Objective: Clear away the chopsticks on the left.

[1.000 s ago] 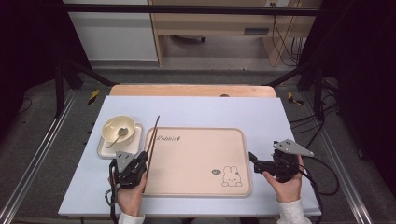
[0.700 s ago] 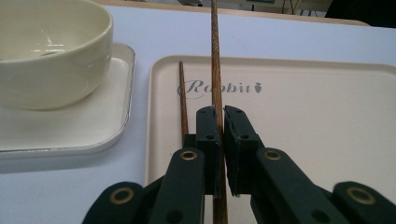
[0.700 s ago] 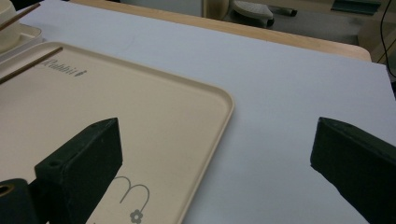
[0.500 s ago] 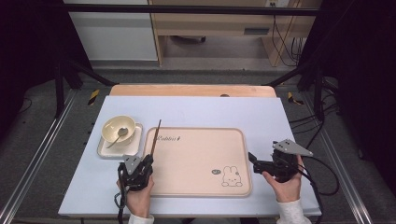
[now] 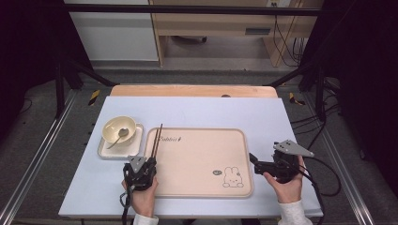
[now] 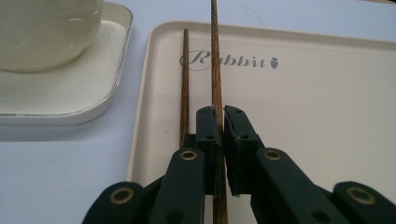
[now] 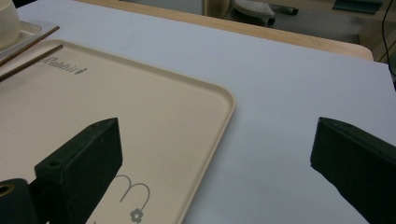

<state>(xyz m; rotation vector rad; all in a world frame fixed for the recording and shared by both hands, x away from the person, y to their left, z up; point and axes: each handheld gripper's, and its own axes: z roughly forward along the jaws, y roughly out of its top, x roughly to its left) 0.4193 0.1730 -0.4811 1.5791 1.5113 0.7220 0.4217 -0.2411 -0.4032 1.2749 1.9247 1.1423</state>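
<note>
Left gripper [image 6: 221, 140]: jaws pinched tight on one brown chopstick [image 6: 215, 60], which runs straight out ahead of them over the beige tray [image 6: 303, 107]. A second chopstick [image 6: 185, 84] lies just beside the left jaw — flat on the tray. Right gripper [image 7: 219, 154]: jaws spread wide, nothing between them, above the tray's edge and the desk [image 7: 289, 84].

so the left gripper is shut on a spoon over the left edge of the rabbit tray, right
Not a spoon. The left gripper is shut on chopsticks, brown wooden sticks, over the left edge of the rabbit tray; the left gripper view shows one stick clamped between the jaws. The spoon lies in the bowl, as the high view shows.
</note>
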